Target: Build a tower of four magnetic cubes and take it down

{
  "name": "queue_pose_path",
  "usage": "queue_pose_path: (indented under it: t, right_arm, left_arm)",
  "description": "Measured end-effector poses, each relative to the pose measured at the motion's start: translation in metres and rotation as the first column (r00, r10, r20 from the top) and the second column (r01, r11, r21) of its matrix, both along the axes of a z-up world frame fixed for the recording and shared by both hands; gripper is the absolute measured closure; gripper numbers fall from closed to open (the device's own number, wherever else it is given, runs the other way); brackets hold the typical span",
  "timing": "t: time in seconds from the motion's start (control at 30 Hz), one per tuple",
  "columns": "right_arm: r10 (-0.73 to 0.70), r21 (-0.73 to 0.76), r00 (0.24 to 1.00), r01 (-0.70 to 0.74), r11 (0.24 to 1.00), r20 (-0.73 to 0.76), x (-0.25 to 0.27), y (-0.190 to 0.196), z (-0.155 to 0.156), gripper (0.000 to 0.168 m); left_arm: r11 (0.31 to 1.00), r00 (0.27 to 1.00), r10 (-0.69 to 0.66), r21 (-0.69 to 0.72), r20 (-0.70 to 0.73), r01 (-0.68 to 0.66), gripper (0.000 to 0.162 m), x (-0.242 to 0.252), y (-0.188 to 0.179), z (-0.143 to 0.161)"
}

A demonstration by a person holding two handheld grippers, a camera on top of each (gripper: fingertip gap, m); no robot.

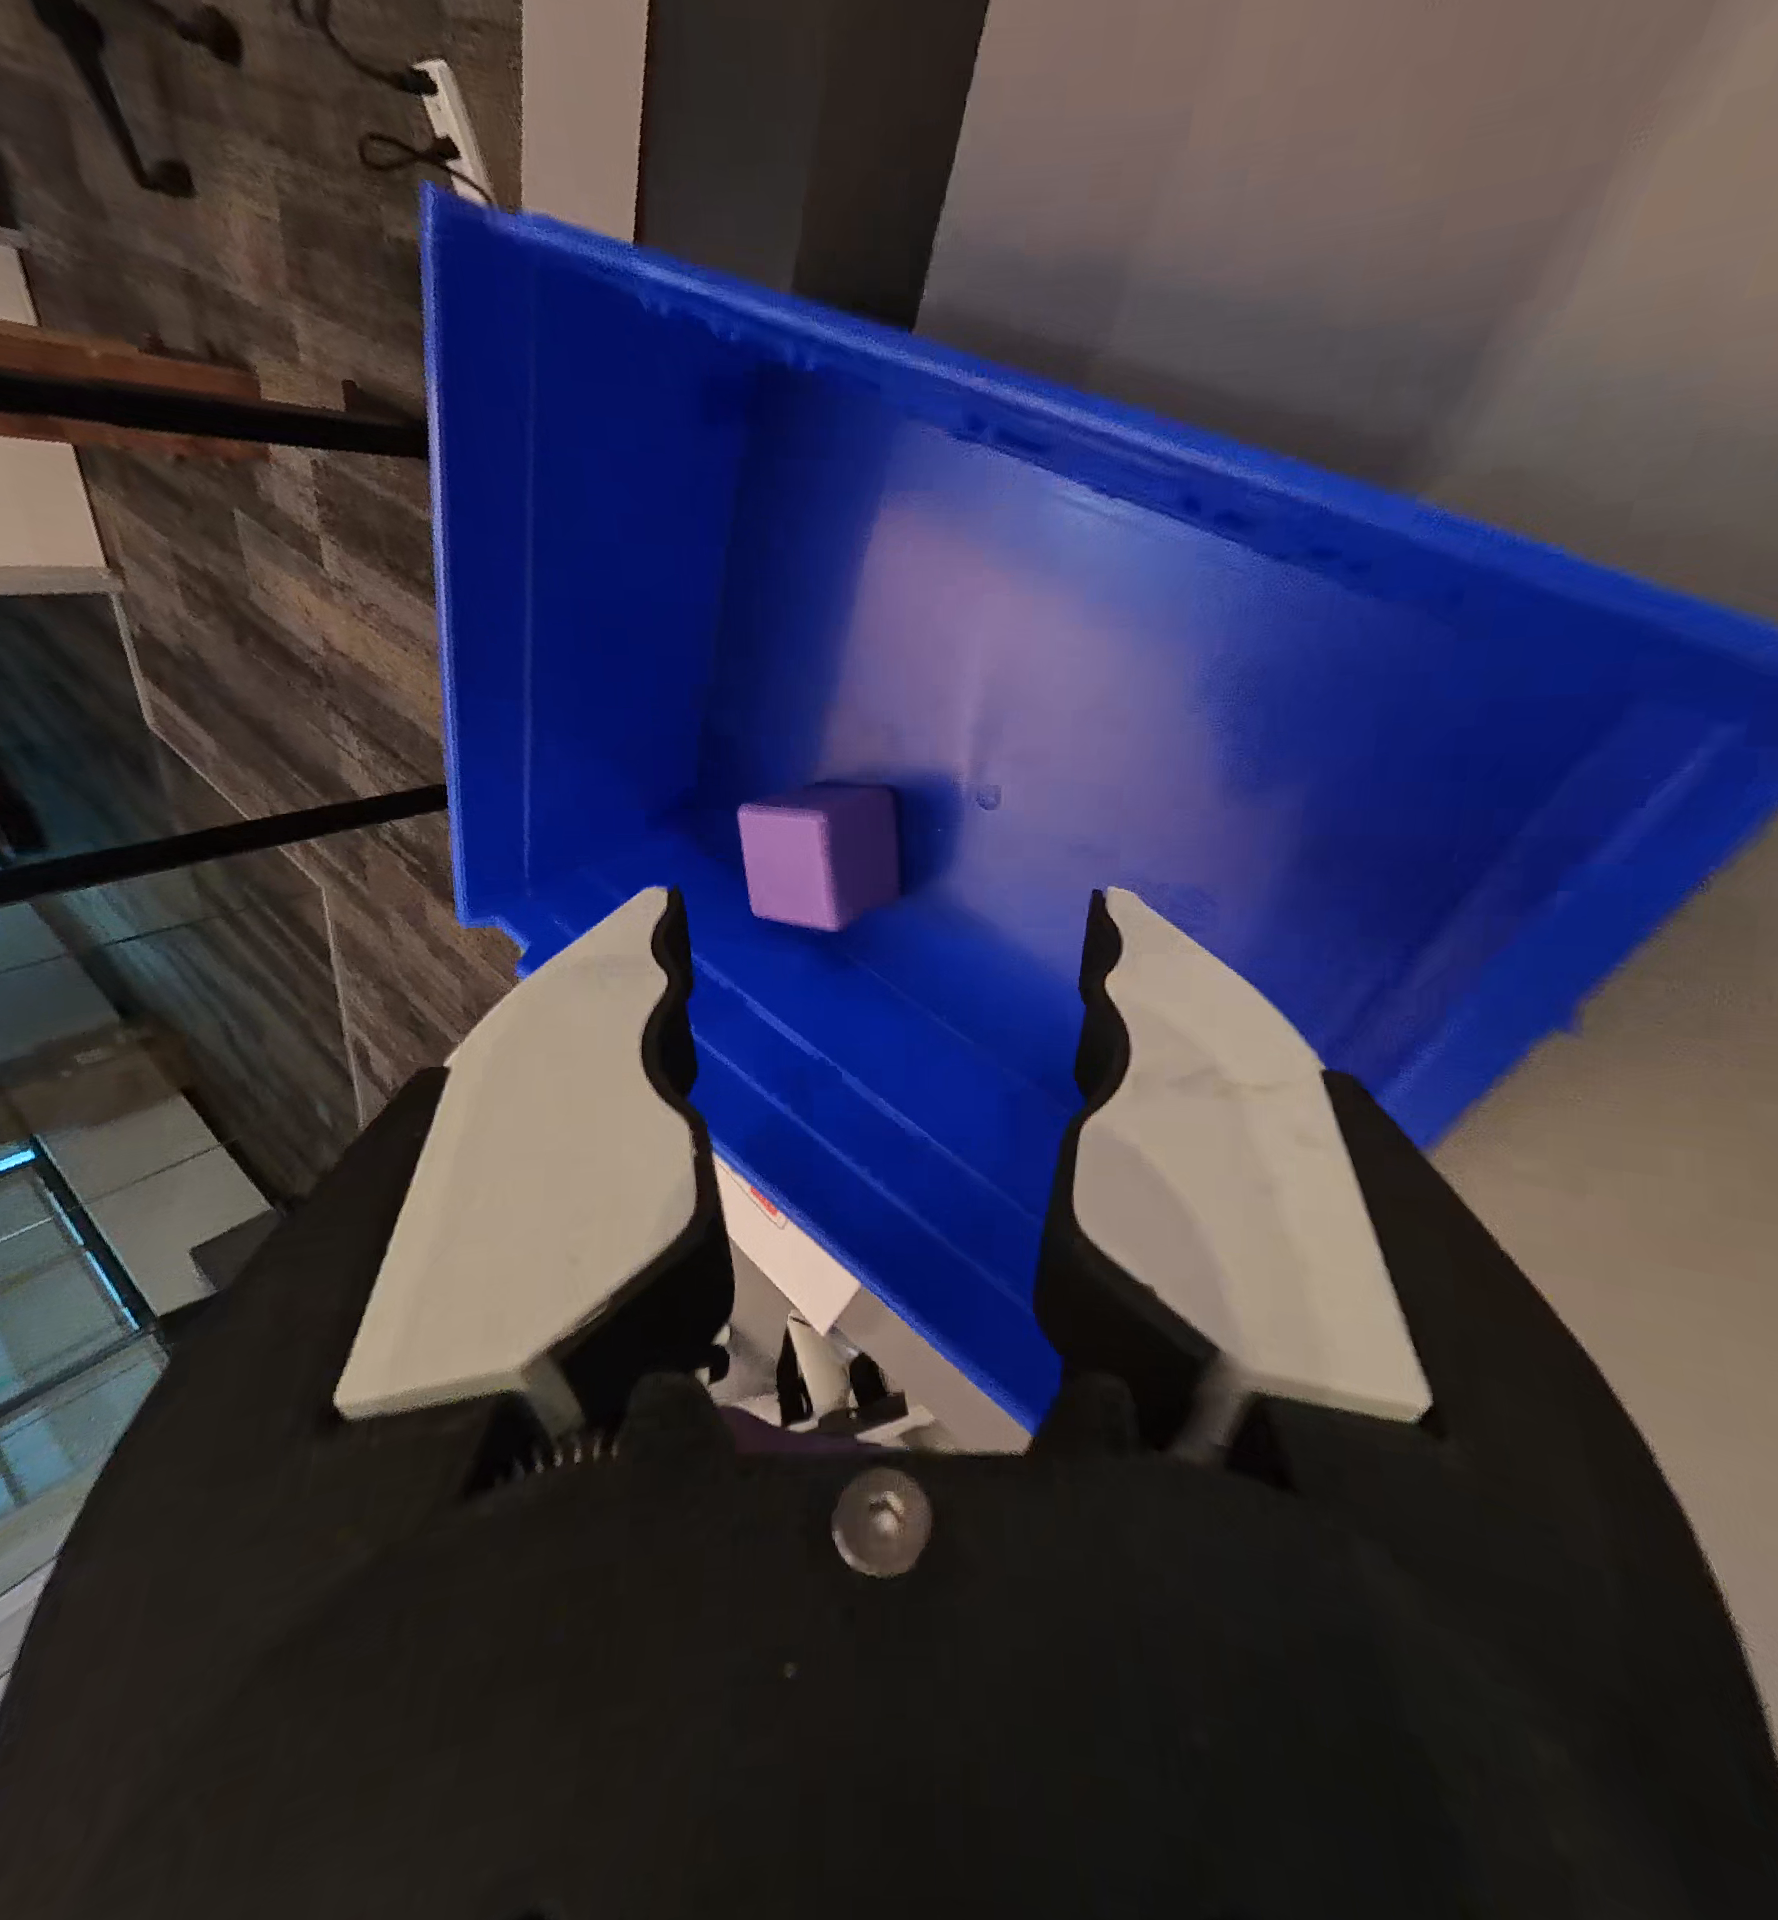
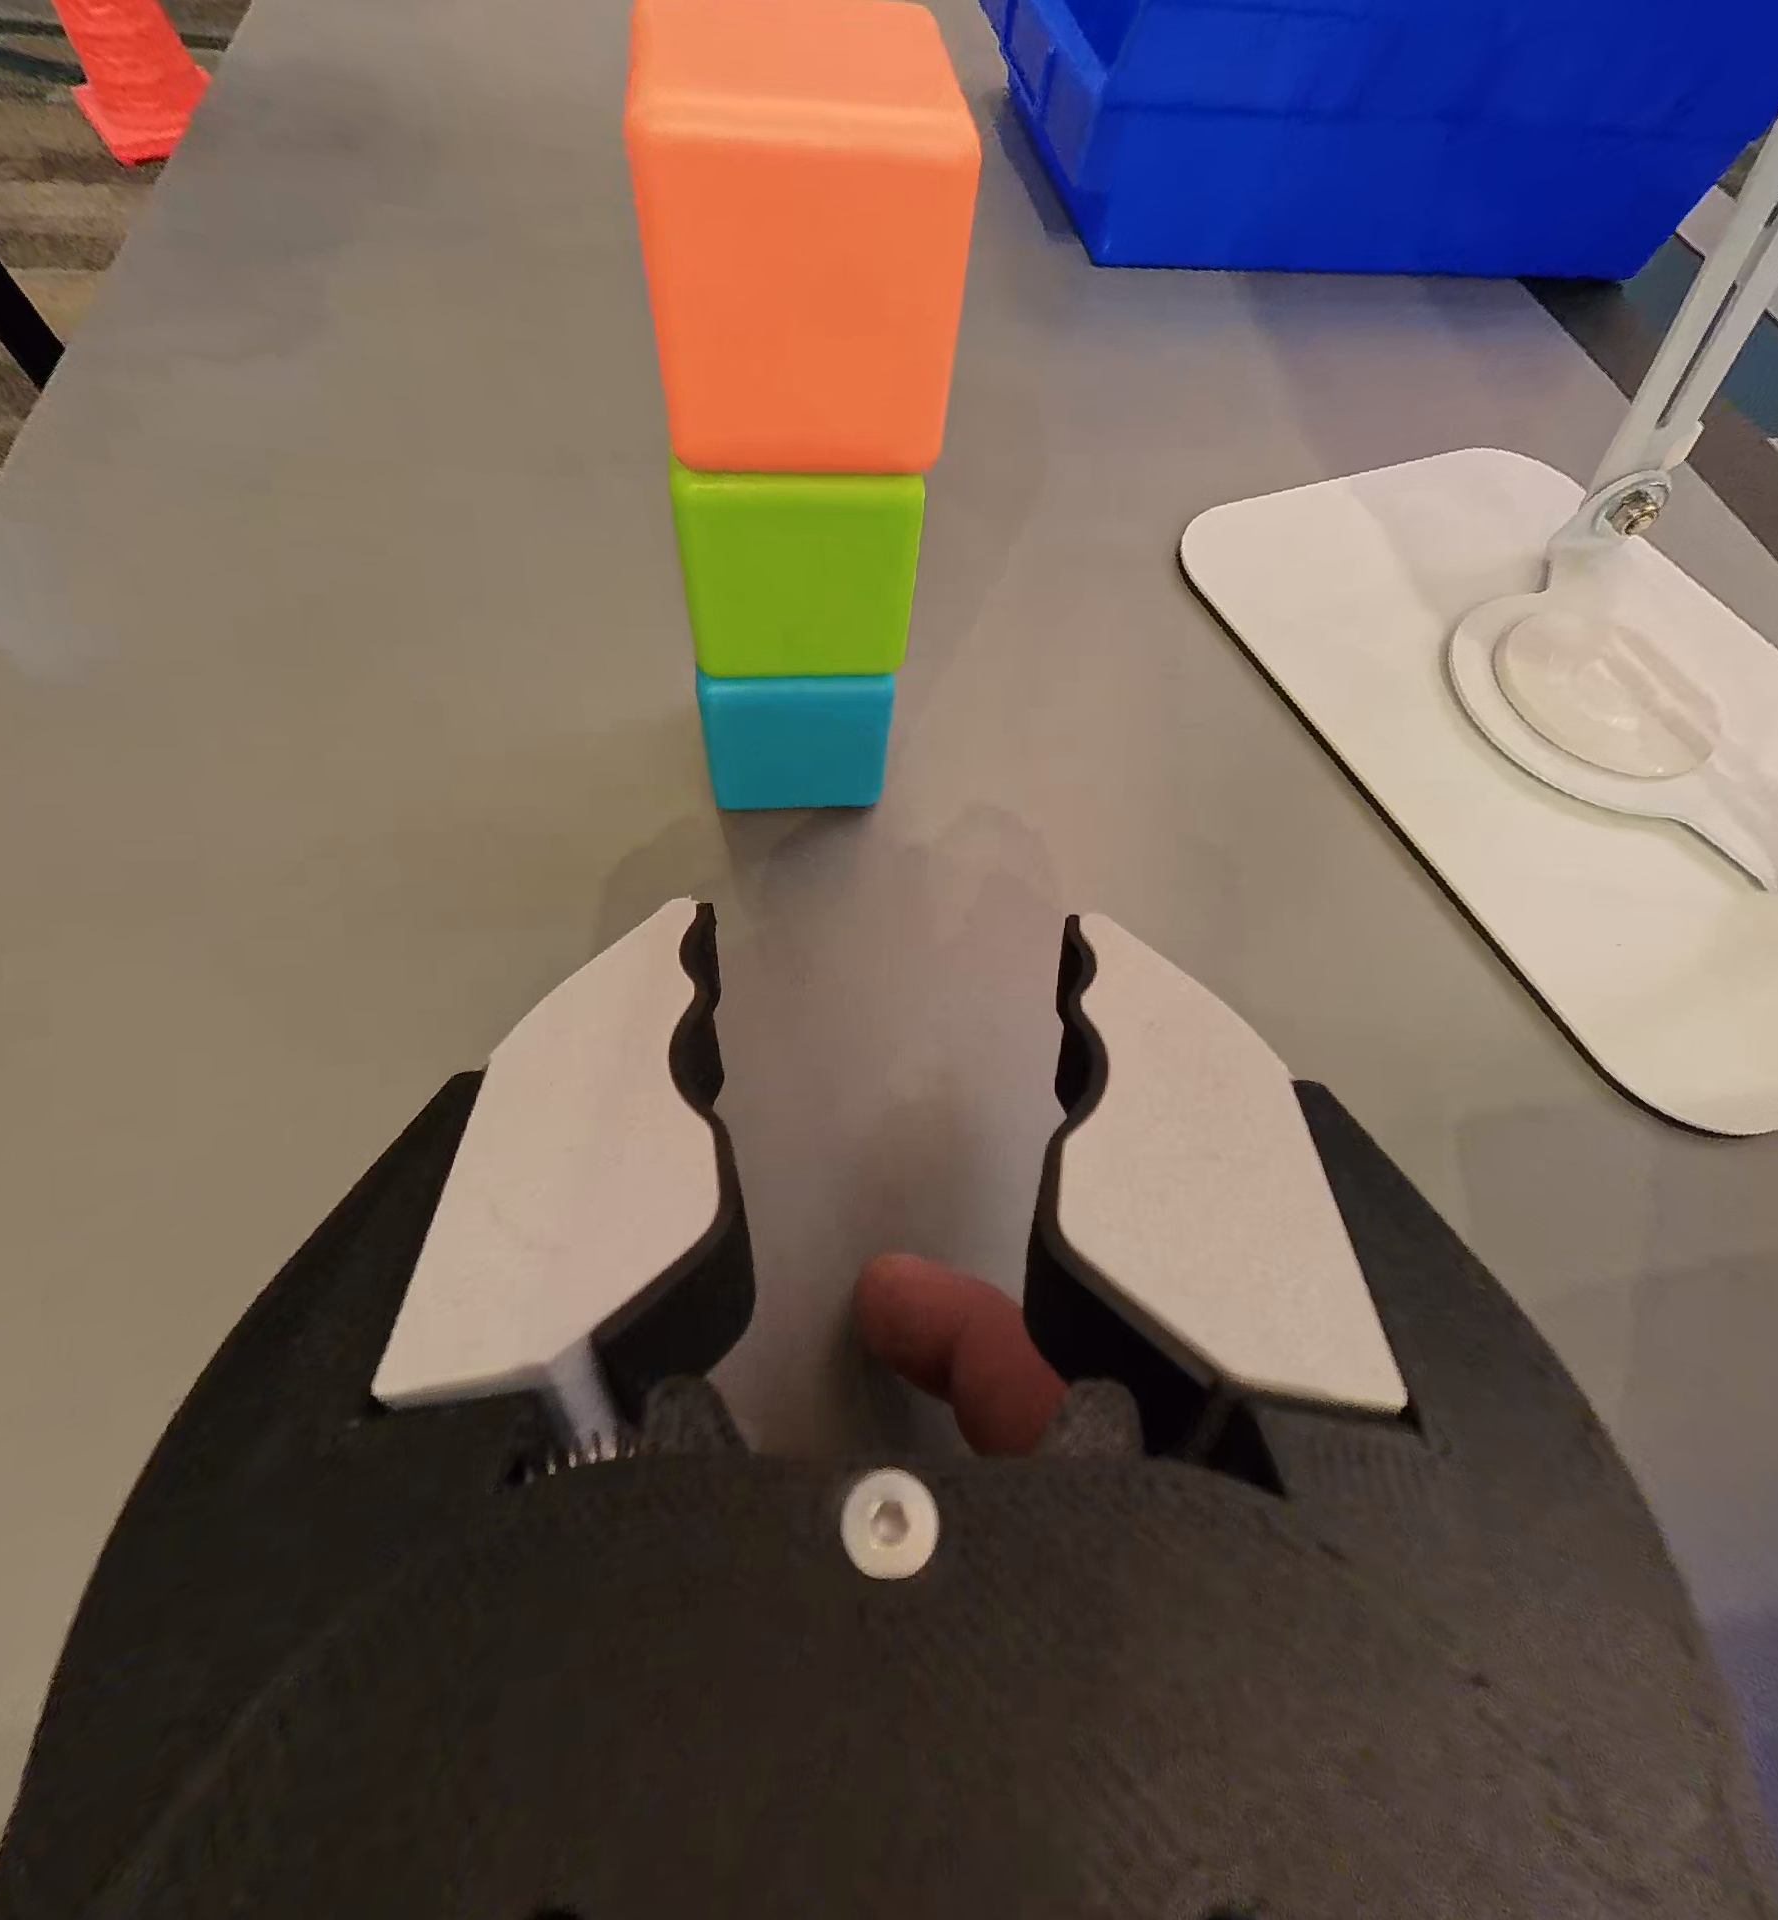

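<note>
In the left wrist view a purple cube [image 1: 820, 854] lies alone on the floor of a blue bin [image 1: 1124, 675], near its left wall. My left gripper [image 1: 885, 914] is open and empty, hovering over the bin's near rim with the cube just beyond its fingertips. In the right wrist view a tower of three cubes stands on the grey table [image 2: 345, 727]: orange cube [image 2: 802, 239] on top, green cube [image 2: 797, 571] in the middle, cyan cube [image 2: 793, 740] at the bottom. My right gripper [image 2: 885, 935] is open and empty, just short of the tower.
The blue bin [image 2: 1384, 125] also shows at the back right of the right wrist view. A white stand with a flat base [image 2: 1436, 748] sits on the table to the right. An orange cone [image 2: 132, 73] stands on the floor at far left. The grippers' ends are close to 45 cm from one another. The right gripper is farther from the purple cube [image 1: 820, 854], some 55 cm, than the left, some 12 cm.
</note>
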State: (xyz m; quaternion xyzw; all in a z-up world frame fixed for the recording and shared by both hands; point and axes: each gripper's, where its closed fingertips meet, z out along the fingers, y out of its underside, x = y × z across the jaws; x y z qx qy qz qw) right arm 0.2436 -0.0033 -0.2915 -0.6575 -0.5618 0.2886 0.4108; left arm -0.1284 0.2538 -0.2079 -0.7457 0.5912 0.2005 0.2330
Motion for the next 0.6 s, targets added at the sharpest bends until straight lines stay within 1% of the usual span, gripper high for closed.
queue_pose_path:
  t: [0.07,0.1,0.27,0.47,0.53,0.6]
  right_arm:
    - [0.001,-0.002,1.000,-0.001,1.000,-0.003,0.000,0.000,0.000,0.105]
    - [0.001,-0.004,1.000,-0.001,1.000,-0.006,0.000,0.000,0.001,0.105]
    - [0.003,-0.010,1.000,-0.004,1.000,-0.013,0.000,0.000,0.002,0.104]
    - [0.008,-0.002,1.000,-0.008,1.000,-0.001,0.000,-0.001,0.000,0.104]
    - [0.008,-0.001,1.000,-0.008,1.000,-0.001,0.000,-0.001,0.000,0.104]
    - [0.007,-0.003,1.000,-0.007,1.000,-0.005,0.000,-0.001,0.001,0.104]
  left_arm:
    - [1.000,1.000,0.008,-0.026,0.021,-0.007,0.091,-0.005,0.018,-0.012]
    - [0.999,1.000,0.012,-0.032,0.008,-0.011,0.091,-0.010,0.028,-0.018]
    - [0.994,0.992,0.036,-0.101,-0.125,-0.049,0.088,-0.045,0.060,-0.055]
    - [0.984,0.992,0.079,-0.154,-0.097,-0.093,0.085,-0.061,0.084,-0.074]
    - [0.977,0.990,0.092,-0.182,-0.103,-0.109,0.085,-0.066,0.086,-0.082]
    - [0.965,0.985,0.106,-0.225,-0.137,-0.136,0.085,-0.073,0.085,-0.093]
